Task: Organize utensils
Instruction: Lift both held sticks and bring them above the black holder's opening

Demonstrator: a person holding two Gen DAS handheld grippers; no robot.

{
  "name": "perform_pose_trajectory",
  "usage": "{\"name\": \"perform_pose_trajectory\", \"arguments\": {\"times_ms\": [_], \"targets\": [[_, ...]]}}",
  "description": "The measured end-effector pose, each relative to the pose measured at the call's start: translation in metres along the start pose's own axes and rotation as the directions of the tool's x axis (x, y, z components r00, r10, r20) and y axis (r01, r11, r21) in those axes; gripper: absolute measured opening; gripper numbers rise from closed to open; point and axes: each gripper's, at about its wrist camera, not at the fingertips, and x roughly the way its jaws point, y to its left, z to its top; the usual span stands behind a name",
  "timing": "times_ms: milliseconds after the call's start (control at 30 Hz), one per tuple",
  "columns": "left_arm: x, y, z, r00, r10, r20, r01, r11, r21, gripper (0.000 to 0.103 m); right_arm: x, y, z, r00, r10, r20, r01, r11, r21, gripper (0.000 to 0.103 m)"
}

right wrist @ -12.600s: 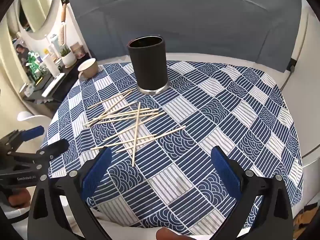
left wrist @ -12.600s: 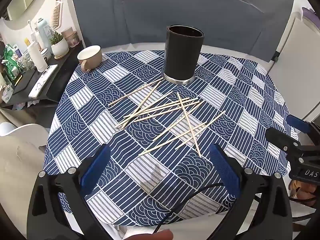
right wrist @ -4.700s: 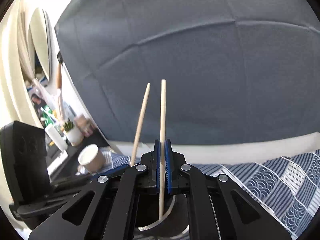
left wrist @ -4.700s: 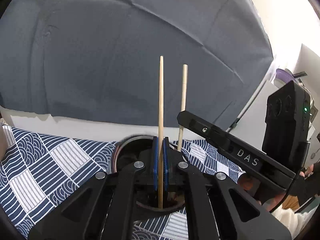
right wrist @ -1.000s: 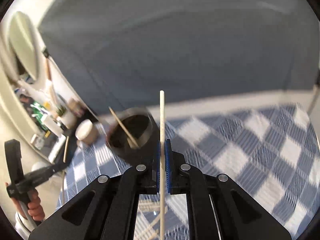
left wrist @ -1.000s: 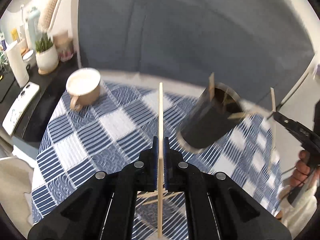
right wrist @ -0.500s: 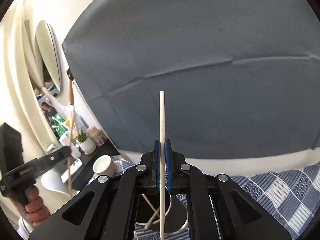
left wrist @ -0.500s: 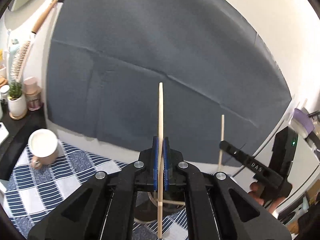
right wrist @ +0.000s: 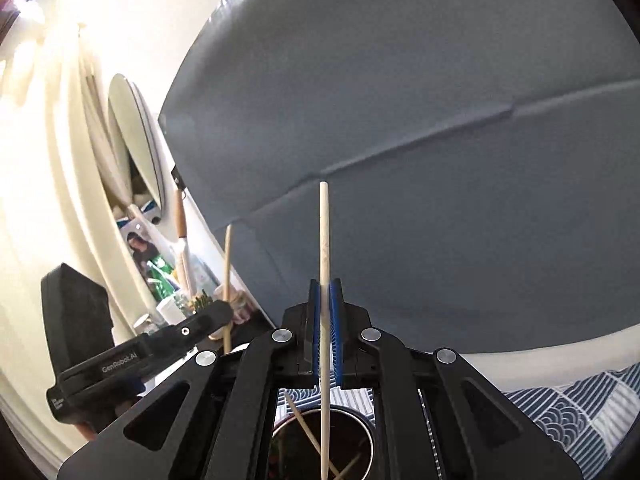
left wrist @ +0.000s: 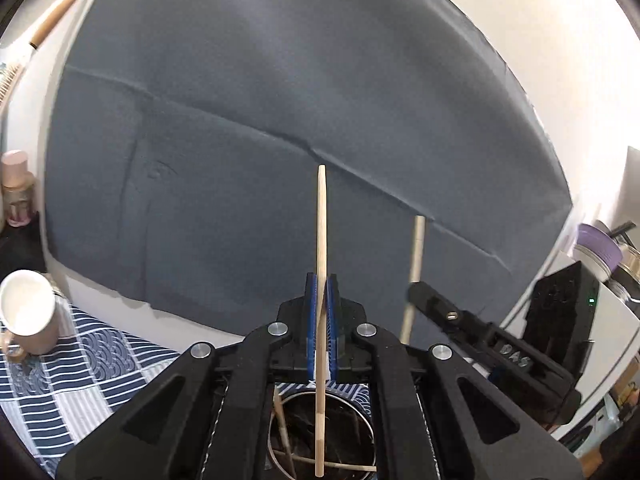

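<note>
The left claw (left wrist: 320,320) is clamped on a wooden stick (left wrist: 321,264) that stands upright between its blue pads, its lower end hanging over the mouth of the dark holder (left wrist: 320,436) just below the claw; the right claw (right wrist: 325,328) is likewise closed on its own stick (right wrist: 324,264), upright, its lower end reaching into the same holder (right wrist: 320,448). Several sticks already lean crosswise inside the holder in both views. Only the left wrist view shows the cream mug (left wrist: 28,312) far to the left of the claw on the blue patterned tablecloth (left wrist: 80,372), and the other claw to its right with its stick raised; only the right wrist view shows the oval mirror (right wrist: 138,148) and cluttered shelf up to the left, and the left claw from the side. A grey cloth backdrop (left wrist: 280,120) fills the space behind both.
</note>
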Motion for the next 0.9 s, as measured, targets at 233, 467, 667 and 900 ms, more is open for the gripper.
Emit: {"name": "perform_pose_trajectory", "arguments": {"times_ms": [233, 467, 667, 900], "targets": [[0.023, -0.001, -0.025, 0.999, 0.032, -0.023, -0.03, 0.998, 0.052, 0.005, 0.013, -0.006, -0.025, 0.999, -0.027, -0.026, 0.026, 0.999, -0.032, 0.005], [0.035, -0.004, -0.041, 0.996, 0.067, -0.065, -0.061, 0.994, 0.087, 0.005, 0.017, -0.013, -0.044, 0.996, -0.05, -0.075, 0.048, 0.998, -0.028, 0.005], [0.034, -0.007, -0.049, 0.988, 0.103, -0.112, -0.091, 0.991, 0.101, 0.005, 0.021, -0.008, -0.054, 0.99, -0.074, -0.122, 0.067, 0.996, -0.061, 0.005], [0.032, -0.014, -0.059, 0.967, 0.174, -0.184, -0.149, 0.979, 0.142, 0.005, 0.02, -0.01, -0.062, 0.973, -0.107, -0.205, 0.093, 0.993, -0.077, 0.005]]}}
